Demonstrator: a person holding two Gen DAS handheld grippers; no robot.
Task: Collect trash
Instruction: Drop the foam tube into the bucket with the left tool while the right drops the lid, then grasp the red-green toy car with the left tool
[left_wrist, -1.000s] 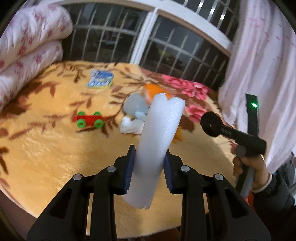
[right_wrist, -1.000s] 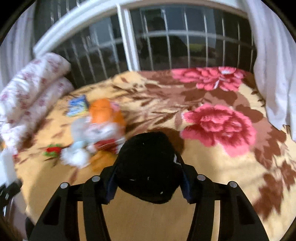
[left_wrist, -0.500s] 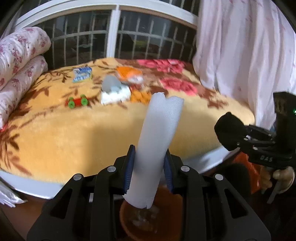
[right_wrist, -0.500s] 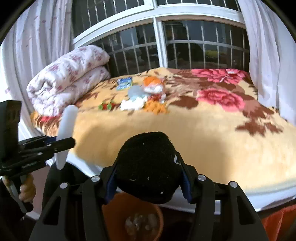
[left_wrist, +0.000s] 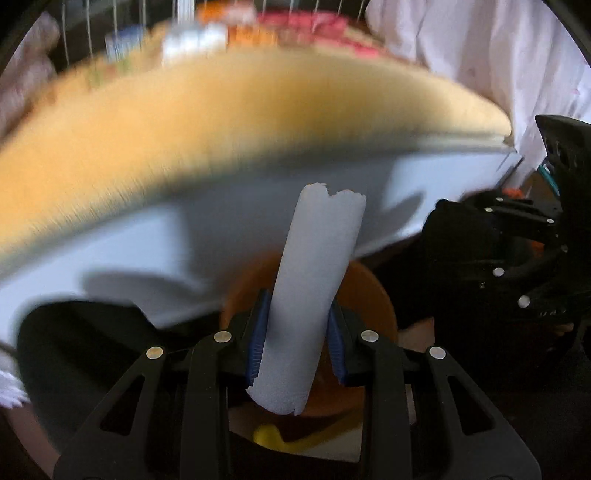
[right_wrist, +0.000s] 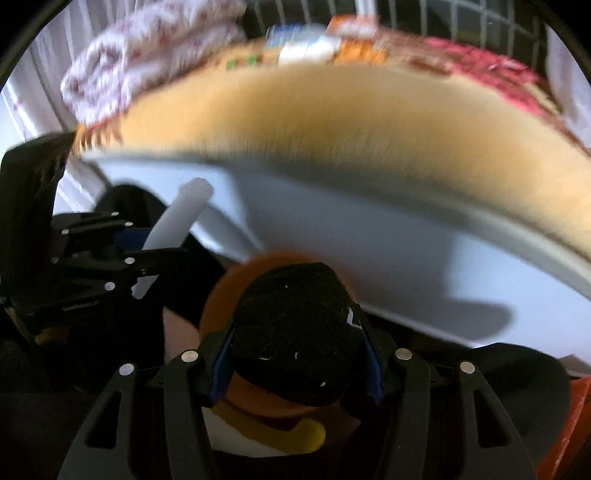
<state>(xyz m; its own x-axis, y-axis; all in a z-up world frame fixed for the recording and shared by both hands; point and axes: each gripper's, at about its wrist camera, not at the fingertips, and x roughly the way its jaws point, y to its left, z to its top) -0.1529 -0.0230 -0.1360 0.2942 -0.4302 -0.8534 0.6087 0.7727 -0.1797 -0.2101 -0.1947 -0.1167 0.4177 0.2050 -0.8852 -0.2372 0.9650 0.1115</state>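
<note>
A white foam strip (left_wrist: 314, 288) stands upright between the blue pads of my left gripper (left_wrist: 295, 343), which is shut on it. A black fuzzy lump (right_wrist: 295, 332) fills my right gripper (right_wrist: 295, 354), whose pads press on its sides. Both grippers point down over an orange round bin (left_wrist: 373, 295) on the floor beside the bed. The bin (right_wrist: 218, 306) is mostly hidden behind the held things. In the right wrist view the left gripper (right_wrist: 147, 251) with the foam strip (right_wrist: 177, 214) is at the left. In the left wrist view the right gripper (left_wrist: 491, 258) is at the right.
The bed's white side panel (right_wrist: 369, 251) and the yellow-orange blanket (right_wrist: 332, 122) rise just beyond the bin. Blurred toys and packets lie at the bed's far side. A rolled floral quilt (right_wrist: 140, 55) is at the left, a pale curtain (left_wrist: 480, 55) at the right. A yellow thing (right_wrist: 288, 432) lies under the bin.
Both grippers have come back from over the bed and sunk beside it, tilting downward. The orange bin now sits right under the foam strip and the black lump. Both grips are unchanged.
</note>
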